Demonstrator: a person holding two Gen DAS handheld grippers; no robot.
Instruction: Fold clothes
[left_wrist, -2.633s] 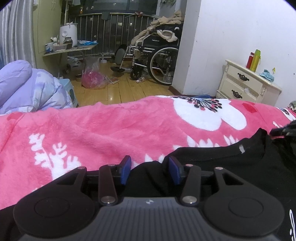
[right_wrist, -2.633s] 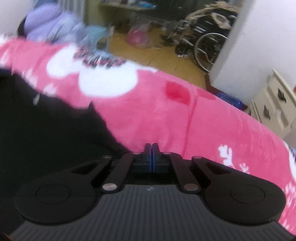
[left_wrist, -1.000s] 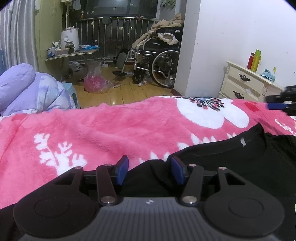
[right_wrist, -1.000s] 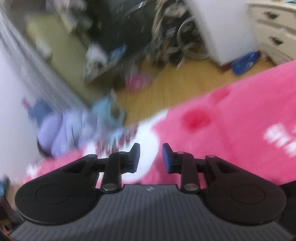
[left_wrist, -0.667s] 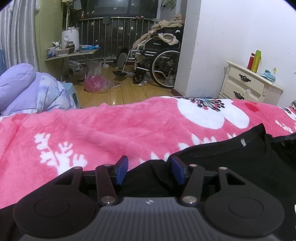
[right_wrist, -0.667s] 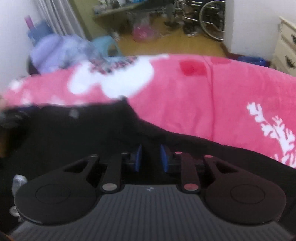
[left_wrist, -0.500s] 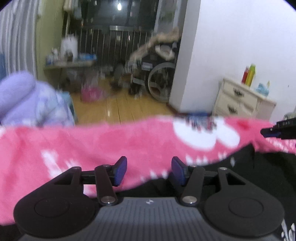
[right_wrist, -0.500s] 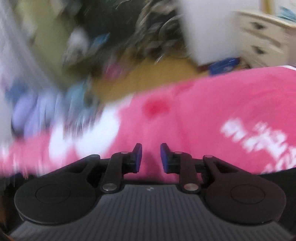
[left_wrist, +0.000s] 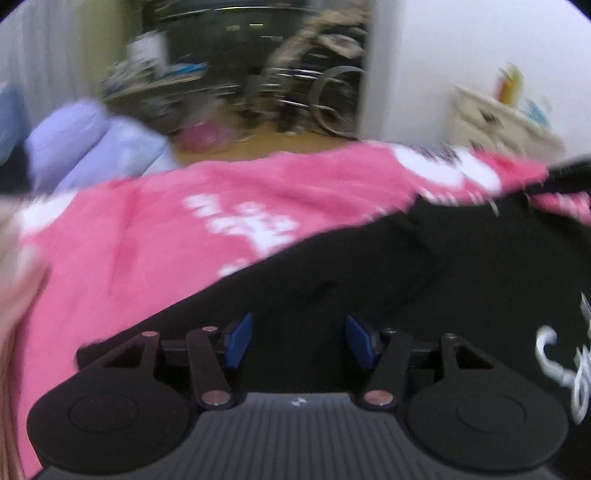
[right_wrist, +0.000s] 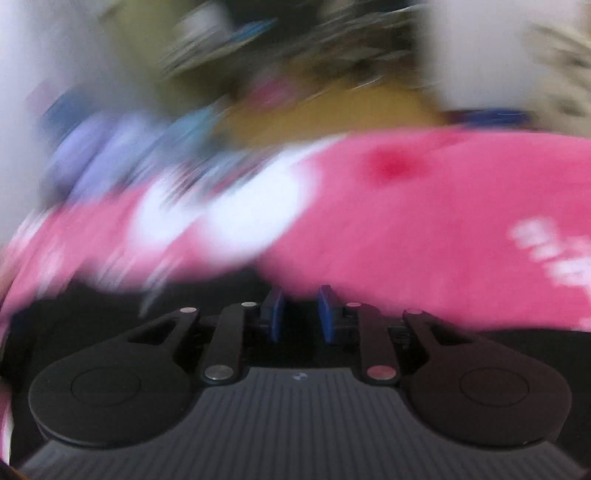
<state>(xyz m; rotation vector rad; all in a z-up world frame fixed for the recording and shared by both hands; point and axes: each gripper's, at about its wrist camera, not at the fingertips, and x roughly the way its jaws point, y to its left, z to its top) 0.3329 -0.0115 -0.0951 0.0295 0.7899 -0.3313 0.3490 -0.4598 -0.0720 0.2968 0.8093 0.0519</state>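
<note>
Showing two grippers over a black shirt spread on a bed under a pink blanket.

Left view: the left gripper has its jaws spread, black cloth lying beneath and between them, but the pads do not visibly press on it. Its jaws have been opening and then easing back within the last second. The shirt fills the field from 3 to 6 o'clock, with white print at 4 o'clock. Compared with half a second ago, when mostly blanket lay ahead of the jaws, the shirt now covers far more of the view and the scene is blurred, so this hand has swept across toward the garment. The other gripper's dark tip appears at 2 o'clock.

Right view: the right gripper has a narrow gap between its pads; dark cloth sits at the gap, though blur leaves it unclear whether cloth is pinched. The shirt's edge lies at 8 o'clock.

Judgement: both grippers are repositioning at the shirt's upper edge; no fold is made yet, and a fresh grasp seems the step in hand.
</note>
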